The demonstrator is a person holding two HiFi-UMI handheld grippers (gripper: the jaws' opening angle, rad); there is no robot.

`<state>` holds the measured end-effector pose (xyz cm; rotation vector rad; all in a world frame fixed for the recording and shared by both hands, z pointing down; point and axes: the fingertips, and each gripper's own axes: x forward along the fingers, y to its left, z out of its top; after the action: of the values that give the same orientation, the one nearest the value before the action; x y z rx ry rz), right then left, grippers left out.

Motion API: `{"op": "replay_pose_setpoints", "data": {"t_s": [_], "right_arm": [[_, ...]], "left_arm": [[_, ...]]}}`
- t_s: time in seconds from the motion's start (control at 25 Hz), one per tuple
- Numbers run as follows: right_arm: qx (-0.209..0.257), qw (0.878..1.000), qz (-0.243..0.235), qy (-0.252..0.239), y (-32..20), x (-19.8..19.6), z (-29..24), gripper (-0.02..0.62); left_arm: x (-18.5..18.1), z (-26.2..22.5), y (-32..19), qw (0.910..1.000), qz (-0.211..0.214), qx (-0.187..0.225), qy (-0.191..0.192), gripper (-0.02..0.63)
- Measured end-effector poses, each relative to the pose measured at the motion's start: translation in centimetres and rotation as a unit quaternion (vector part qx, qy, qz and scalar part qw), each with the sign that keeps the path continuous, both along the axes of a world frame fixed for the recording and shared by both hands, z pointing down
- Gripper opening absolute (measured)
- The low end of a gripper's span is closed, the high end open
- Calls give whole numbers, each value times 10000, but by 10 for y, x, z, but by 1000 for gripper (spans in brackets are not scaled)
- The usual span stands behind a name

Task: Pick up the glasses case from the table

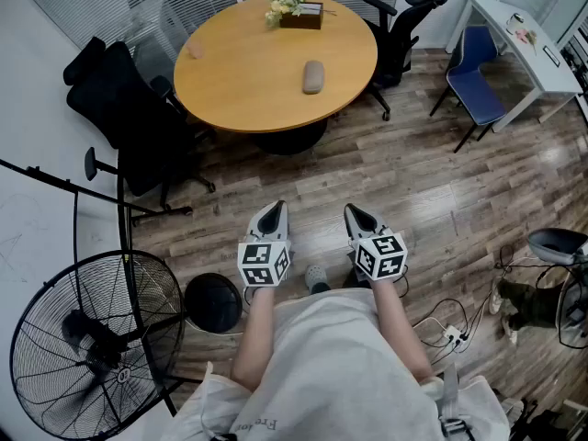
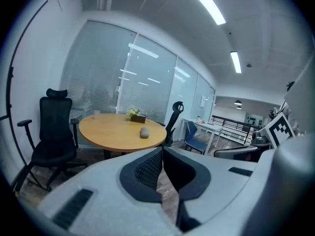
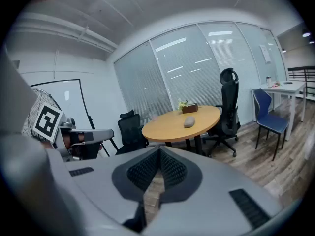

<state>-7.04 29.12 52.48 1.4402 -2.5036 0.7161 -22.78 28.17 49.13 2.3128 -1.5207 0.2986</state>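
A grey-brown oval glasses case (image 1: 313,76) lies on the round wooden table (image 1: 239,81), right of its middle. It also shows small and far off in both gripper views, as the case (image 2: 144,132) and the case (image 3: 189,122). My left gripper (image 1: 276,208) and right gripper (image 1: 352,210) are held side by side in front of the person, well short of the table, over the wooden floor. Both are shut, tips touching, with nothing between them. Each points at the table.
Black office chairs (image 1: 119,108) stand left of the table and another chair (image 1: 409,16) behind it on the right. A plant box (image 1: 299,12) and a small cup (image 1: 195,50) sit on the table. A standing fan (image 1: 83,347) is at the near left, a blue chair (image 1: 478,76) and white desk (image 1: 519,39) far right.
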Motion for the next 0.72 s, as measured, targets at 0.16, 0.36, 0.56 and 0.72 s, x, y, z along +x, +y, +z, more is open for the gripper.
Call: {"op": "replay_pose_setpoints", "data": {"t_s": [0.16,0.36,0.56,0.72], "right_arm": [[14,10000,-22,34,-1,2,-1,-3],[65,10000,48,-21,0,8,-5,-3],[184,9996,83,-187,-2,11,-10,34],[147,9996,44,-239,-1,11,-10,98]], "left_arm": [[0,0,-2,10000,-22,-5,12,11],[2,-4,-2,10000,-25,37,28,12],[-1,-4,-5,9999,-41,63,71,84],[0,-6,-6,9998,-36,132,168,145]]}}
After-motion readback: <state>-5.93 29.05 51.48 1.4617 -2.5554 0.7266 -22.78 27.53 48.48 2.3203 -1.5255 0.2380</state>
